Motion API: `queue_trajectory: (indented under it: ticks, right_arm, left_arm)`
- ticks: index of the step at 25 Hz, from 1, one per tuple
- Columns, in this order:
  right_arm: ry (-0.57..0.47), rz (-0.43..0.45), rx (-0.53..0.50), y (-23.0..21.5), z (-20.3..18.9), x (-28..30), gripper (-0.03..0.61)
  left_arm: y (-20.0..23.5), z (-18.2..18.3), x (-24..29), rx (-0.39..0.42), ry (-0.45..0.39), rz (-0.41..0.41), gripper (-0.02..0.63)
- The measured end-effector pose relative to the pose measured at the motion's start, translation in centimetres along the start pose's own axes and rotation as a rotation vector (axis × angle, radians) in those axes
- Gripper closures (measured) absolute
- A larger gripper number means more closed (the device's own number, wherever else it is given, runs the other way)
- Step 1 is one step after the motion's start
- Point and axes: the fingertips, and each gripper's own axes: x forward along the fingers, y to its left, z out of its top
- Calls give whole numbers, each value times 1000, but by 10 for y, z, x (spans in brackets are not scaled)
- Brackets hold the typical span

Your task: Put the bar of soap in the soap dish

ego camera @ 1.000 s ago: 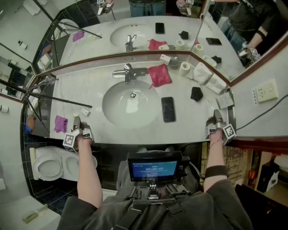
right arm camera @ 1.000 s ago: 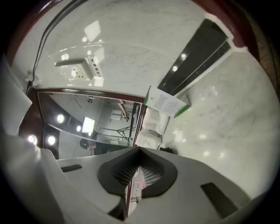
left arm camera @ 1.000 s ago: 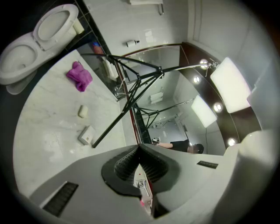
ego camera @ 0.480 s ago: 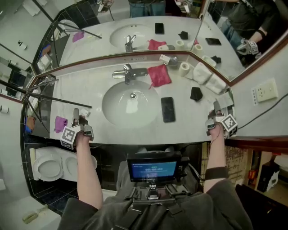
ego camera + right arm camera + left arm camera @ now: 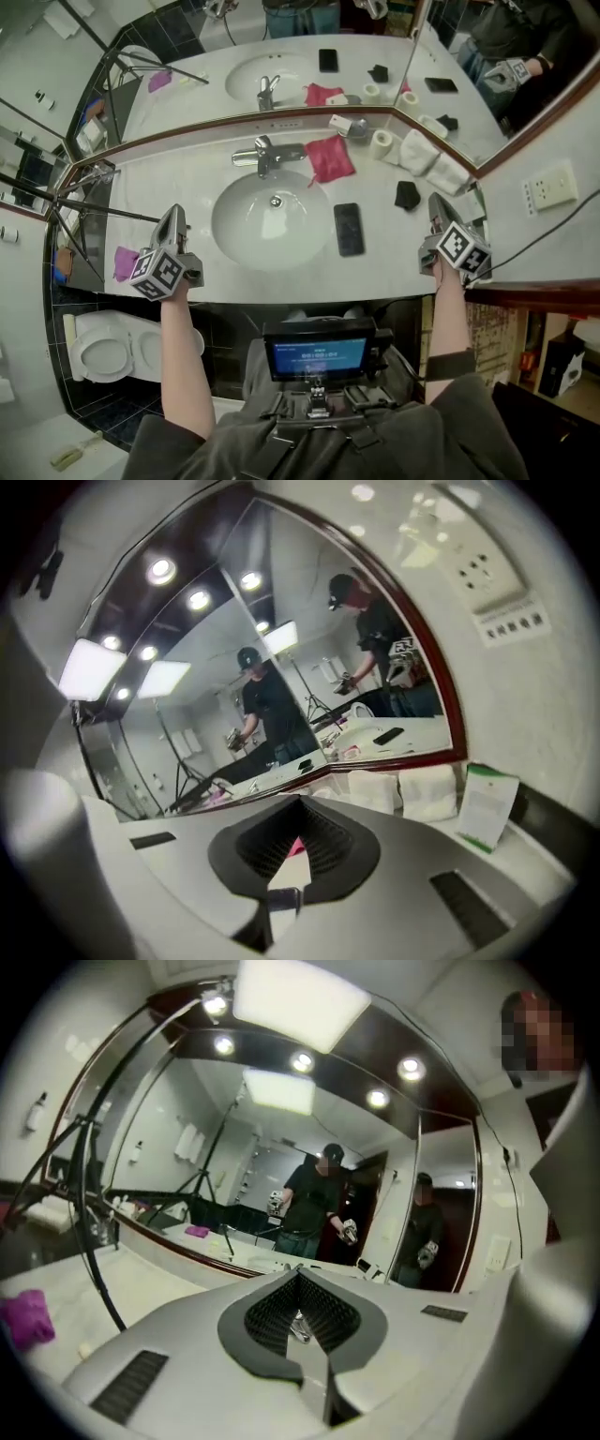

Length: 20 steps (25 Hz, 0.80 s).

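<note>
a person stands at a pale marble counter (image 5: pixel 380 265) with a hand-held gripper in each hand. the left hand-held gripper (image 5: pixel 174 214) hovers over the near left part of the counter, just left of the oval sink (image 5: pixel 246 230). the right hand-held gripper (image 5: pixel 437 201) hovers over the near right end. in its own view, each has its jaws closed tip to tip and holds nothing. a glint of the faucet (image 5: pixel 267 152) shows through the small gap behind the left one's tips, and a bit of the pink cloth (image 5: pixel 330 157) through the right one's.

the bar of soap (image 5: pixel 339 121) looks to be the small white block at the far edge of the counter. it lies against the mirror (image 5: pixel 206 84), between the pink cloth and the paper roll (image 5: pixel 382 142). the soap dish (image 5: pixel 358 127) seems to be the shiny metal piece just right of it, touching or nearly so. i cannot tell whether the block rests on it. both are well apart from either hand-held gripper.

a black phone (image 5: pixel 348 228) lies right of the sink, with a small black object (image 5: pixel 408 195) further right. folded white towels (image 5: pixel 433 161) lie along the right-hand mirror. a leaflet with a green edge (image 5: pixel 487 808) stands just beside them at the right end. a purple cloth (image 5: pixel 125 262) lies at the left end of the counter, near the left hand-held gripper. a lit screen (image 5: pixel 319 354) sits at the person's chest, and a toilet (image 5: pixel 98 352) shows below the counter on the left.
</note>
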Motion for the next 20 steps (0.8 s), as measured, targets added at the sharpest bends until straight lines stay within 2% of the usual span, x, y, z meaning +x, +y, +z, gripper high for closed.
queue_trajectory:
  ticks: [5,8,10,15,20]
  right_arm:
    - [81,30,-335,42,-14,10,557]
    - [134,59,-478,62,-35,14,557]
    - [163,82,-529,73,-51,16,557]
    - [221,124,-582,92,-85,20,557]
    - [265,168,-607,107,-110,22,557]
  left_arm:
    - [-27,-18,13,224,67,-20,612]
    - [-48,-35,15,350,134,-42,612]
    - [-62,-45,16,426,169,-58,612]
    - [-84,-71,20,573,225,-82,612]
    - [-94,-88,21,614,258,-99,612]
